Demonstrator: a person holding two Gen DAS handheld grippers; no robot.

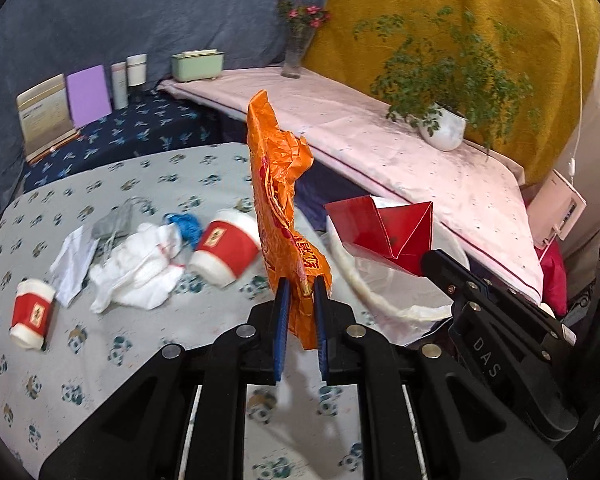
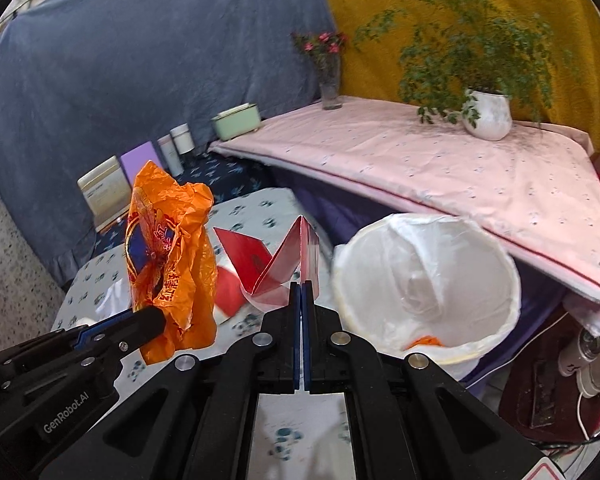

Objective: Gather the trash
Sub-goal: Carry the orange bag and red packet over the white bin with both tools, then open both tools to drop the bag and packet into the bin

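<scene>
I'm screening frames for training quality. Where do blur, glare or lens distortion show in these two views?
Left wrist view: glare blows out the top right corner; the lying red-and-white paper cup looks slightly smeared; black fisheye corners. Right wrist view: the white-lined trash bin's near rim is blurred, the pink cloth's edge bows from distortion.

We see a crinkled glossy plastic wrapper (image 1: 284, 200), smooth red folded card (image 1: 384, 232), and a thin white plastic bin liner (image 2: 424, 276).
</scene>
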